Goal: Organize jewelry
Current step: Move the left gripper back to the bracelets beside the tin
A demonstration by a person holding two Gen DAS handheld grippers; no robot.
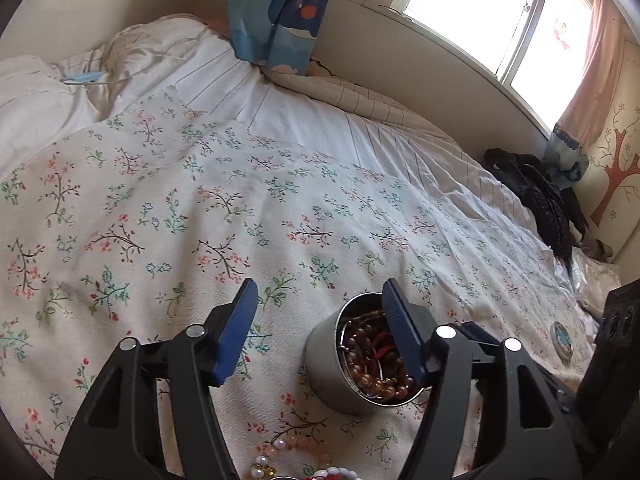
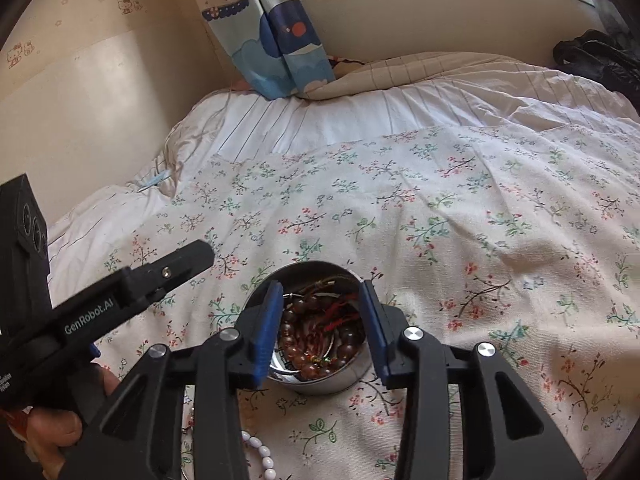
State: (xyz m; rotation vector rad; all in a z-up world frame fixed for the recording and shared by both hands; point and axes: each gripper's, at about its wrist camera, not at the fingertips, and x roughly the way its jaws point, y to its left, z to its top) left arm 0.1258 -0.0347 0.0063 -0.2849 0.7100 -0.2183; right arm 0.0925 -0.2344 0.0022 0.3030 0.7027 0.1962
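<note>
Beads [image 2: 316, 332], brown with red thread, fill a round metal tin [image 1: 332, 364] standing on the floral bedspread [image 1: 168, 200]. The left gripper [image 1: 320, 332] has its blue pads spread wide, nothing between them; the tin sits at its four o'clock, behind the right-hand pad. The right gripper [image 2: 320, 320] hangs over the tin's mouth, jaws parted and pinching nothing, the beads showing through the gap. Loose white and pink bracelets [image 1: 304, 464] lie at six o'clock of the tin. A small round lid [image 1: 562, 338] rests at its three o'clock.
</note>
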